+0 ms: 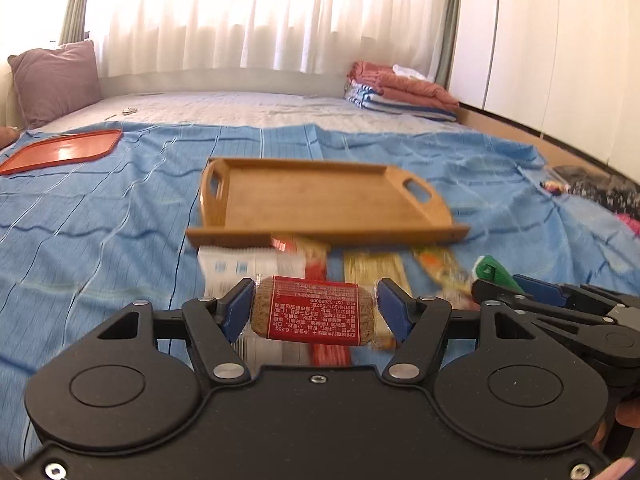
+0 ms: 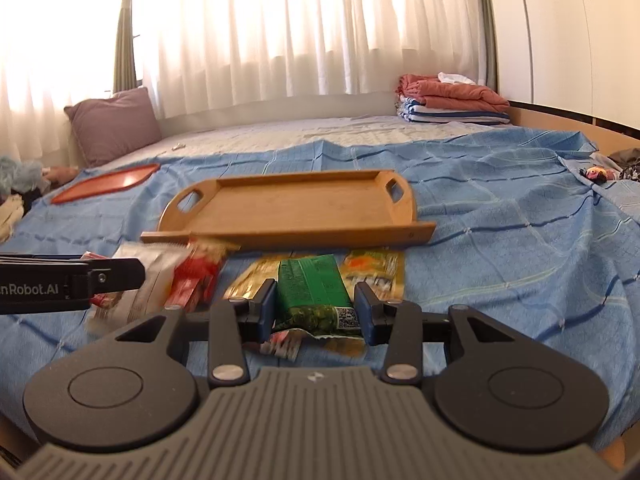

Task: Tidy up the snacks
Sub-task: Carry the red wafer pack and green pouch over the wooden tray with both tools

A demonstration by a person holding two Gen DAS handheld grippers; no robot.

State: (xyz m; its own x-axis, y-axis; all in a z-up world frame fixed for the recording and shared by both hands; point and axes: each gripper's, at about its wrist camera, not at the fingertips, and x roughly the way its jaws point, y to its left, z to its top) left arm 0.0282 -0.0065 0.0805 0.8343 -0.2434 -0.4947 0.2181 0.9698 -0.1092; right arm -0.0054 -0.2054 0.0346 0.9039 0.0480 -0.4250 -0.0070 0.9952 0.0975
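Observation:
My left gripper (image 1: 316, 306) is shut on a brown biscuit pack with a red label (image 1: 314, 316), held above the blue bedspread. My right gripper (image 2: 316, 306) is shut on a green snack pack (image 2: 314, 296), also lifted. A wooden tray with two handles (image 1: 320, 200) (image 2: 288, 208) lies beyond both grippers, with nothing in it. Between the tray and the grippers lie loose snacks: a white pack (image 1: 236, 266) (image 2: 150, 276), a red pack (image 2: 198, 276), a gold pack (image 1: 372, 270) (image 2: 252, 280) and an orange-patterned pack (image 2: 376, 270). The right gripper shows at the right of the left wrist view (image 1: 516, 286).
An orange plastic lid (image 1: 60, 152) (image 2: 108, 184) lies on the bedspread at the far left. A purple pillow (image 2: 114, 128) stands at the back left, folded blankets (image 2: 452, 100) at the back right. Dark clothes (image 1: 600, 188) lie at the bed's right edge.

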